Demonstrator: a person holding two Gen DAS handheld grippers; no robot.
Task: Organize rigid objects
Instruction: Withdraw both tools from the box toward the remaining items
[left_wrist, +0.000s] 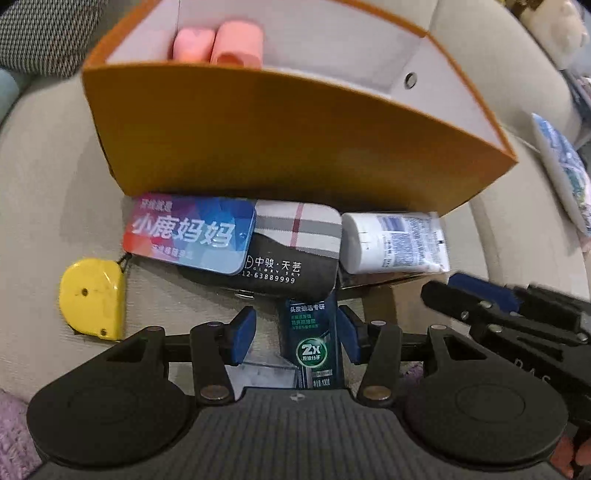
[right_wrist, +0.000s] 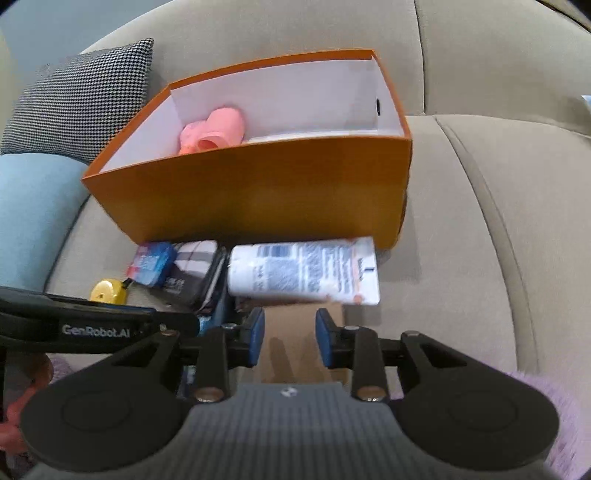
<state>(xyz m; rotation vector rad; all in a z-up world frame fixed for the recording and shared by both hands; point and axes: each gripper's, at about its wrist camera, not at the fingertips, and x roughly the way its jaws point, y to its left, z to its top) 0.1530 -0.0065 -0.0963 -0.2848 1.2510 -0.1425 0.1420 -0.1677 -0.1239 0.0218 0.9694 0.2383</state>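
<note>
Beige sofa cushions (right_wrist: 480, 221) fill both views, and we have an orange box (left_wrist: 288, 147) standing on the seat in the upper middle of each frame. Inside it, toward the upper left, lie pink rounded objects (left_wrist: 221, 44), resting against the white inner wall.

Along the box's near wall in the left wrist view we see a row of things: a colourful tin (left_wrist: 192, 230) overlapping a plaid-and-black case (left_wrist: 291, 251), then a white tube (left_wrist: 391, 242) lying on its side to the right. That tube rests on a brown cardboard box (right_wrist: 299, 343), plain in the right wrist view. At the left of the frame, a yellow tape measure (left_wrist: 92, 299) sits just beside the tin.

Our left gripper (left_wrist: 297, 334) has its blue-padded fingers (left_wrist: 243, 332) spread on either side of a dark green bottle (left_wrist: 310, 343) that lies lengthwise between them; whether the pads touch it, we cannot tell. Our right gripper (right_wrist: 290, 338) hovers low in its frame, fingers (right_wrist: 256, 336) apart over the cardboard box, holding nothing, the white tube just beyond the tips. A houndstooth pillow (right_wrist: 81, 99) and a light blue cushion (right_wrist: 33, 221) sit at the left of the right wrist view.
</note>
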